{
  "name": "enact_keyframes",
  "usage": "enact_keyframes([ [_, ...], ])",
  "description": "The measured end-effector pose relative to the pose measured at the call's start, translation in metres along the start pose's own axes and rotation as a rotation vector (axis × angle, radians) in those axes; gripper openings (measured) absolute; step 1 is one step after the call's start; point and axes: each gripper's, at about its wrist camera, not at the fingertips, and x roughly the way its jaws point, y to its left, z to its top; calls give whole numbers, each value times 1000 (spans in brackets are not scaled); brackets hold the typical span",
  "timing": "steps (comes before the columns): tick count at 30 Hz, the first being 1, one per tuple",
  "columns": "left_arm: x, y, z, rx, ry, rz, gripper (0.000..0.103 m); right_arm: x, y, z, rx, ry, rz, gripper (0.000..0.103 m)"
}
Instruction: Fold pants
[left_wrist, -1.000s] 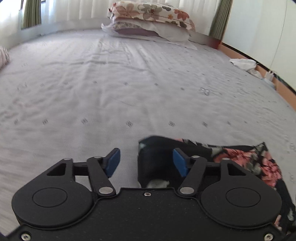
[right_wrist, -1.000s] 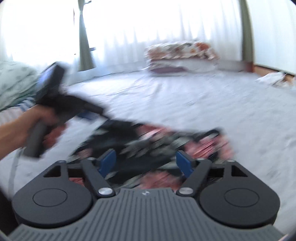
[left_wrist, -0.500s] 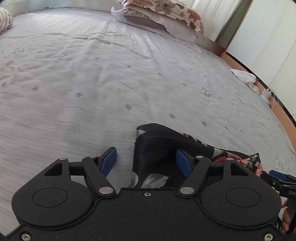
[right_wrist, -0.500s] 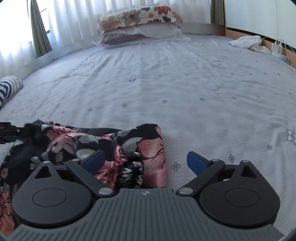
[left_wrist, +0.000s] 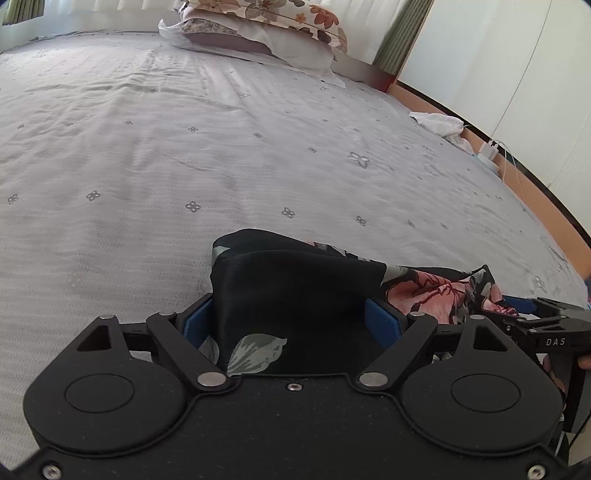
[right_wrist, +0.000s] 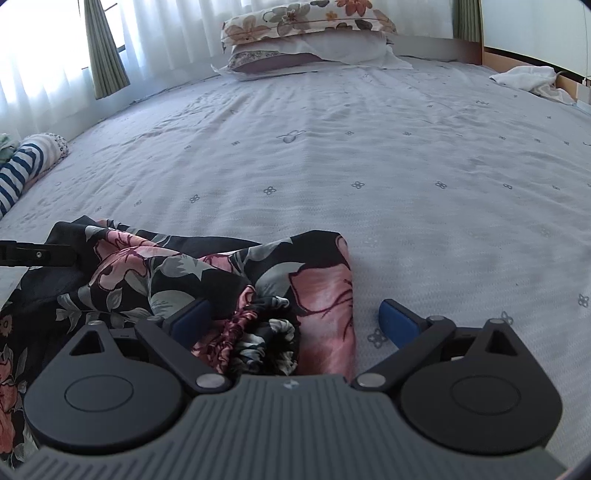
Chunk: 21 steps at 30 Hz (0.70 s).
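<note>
The pants (left_wrist: 295, 295) are black with pink and grey flowers and lie folded in a bundle on the grey bed sheet. My left gripper (left_wrist: 291, 321) is open, its blue pads on either side of the pants' dark left end. My right gripper (right_wrist: 295, 321) is open around the pants' (right_wrist: 317, 291) right end, where the gathered waistband sits between the fingers. The right gripper shows at the right edge of the left wrist view (left_wrist: 543, 325). The left gripper's finger shows at the left edge of the right wrist view (right_wrist: 37, 254).
The grey patterned sheet (left_wrist: 221, 147) spreads far ahead. Stacked floral pillows (right_wrist: 306, 33) lie at the head of the bed. A striped cloth (right_wrist: 26, 166) lies at the left edge. White cloth (left_wrist: 439, 123) and cables lie by the right wall.
Both grippers have moved down and closer onto the pants' ends. The left gripper's pads now straddle the dark end, the right one's the waistband end. Both stay open.
</note>
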Motion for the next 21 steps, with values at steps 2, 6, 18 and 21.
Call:
enact_keyframes([
  [2, 1, 0, 0, 1, -4, 4, 82, 1, 0, 1, -5, -6, 6, 94],
  [6, 0, 1, 0, -12, -6, 11, 72, -1, 4, 0, -16, -17, 38, 79],
  [18, -18, -20, -5, 72, -101, 119, 12, -12, 16, 2, -11, -78, 32, 24],
  [21, -33, -29, -1, 76, -154, 139, 9, -20, 24, 10, -23, -111, 35, 22],
])
